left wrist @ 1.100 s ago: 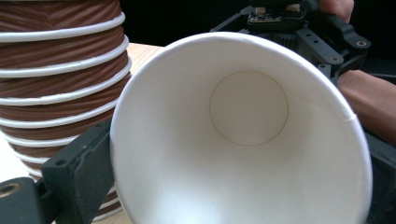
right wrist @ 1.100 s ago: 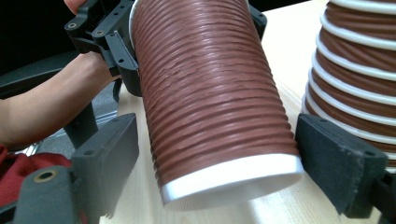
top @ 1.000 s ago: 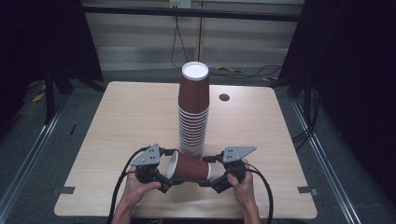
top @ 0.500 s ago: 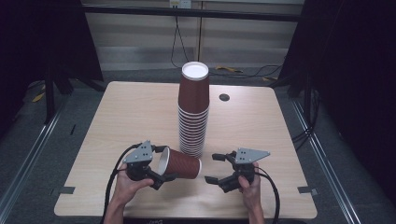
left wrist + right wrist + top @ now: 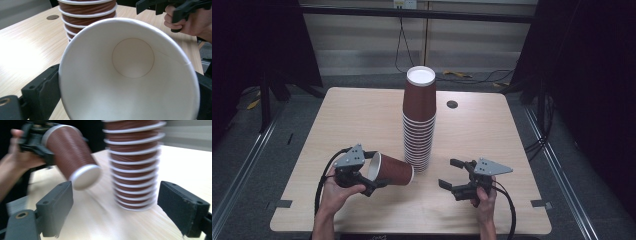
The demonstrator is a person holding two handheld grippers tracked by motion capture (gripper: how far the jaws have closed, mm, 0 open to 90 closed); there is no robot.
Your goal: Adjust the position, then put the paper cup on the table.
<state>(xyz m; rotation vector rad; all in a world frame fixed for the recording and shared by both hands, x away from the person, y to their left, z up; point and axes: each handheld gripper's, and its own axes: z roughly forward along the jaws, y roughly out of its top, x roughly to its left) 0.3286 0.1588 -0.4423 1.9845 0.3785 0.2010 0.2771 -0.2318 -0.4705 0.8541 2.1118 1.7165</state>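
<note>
Left gripper [image 5: 371,184] clamped the paper cup [image 5: 393,170] at its rim; light, crushable, so probably needed gentle squeezing. Right gripper [image 5: 451,173] gaped wide, empty.

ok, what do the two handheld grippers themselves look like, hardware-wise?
Both match: the left gripper and right gripper have black bodies, each topped by a grey three-cornered plate, with a black cable looping back from each. The jaws are black blocks with flat pads. The person's forearms are bare, no sleeves or gloves.
</note>
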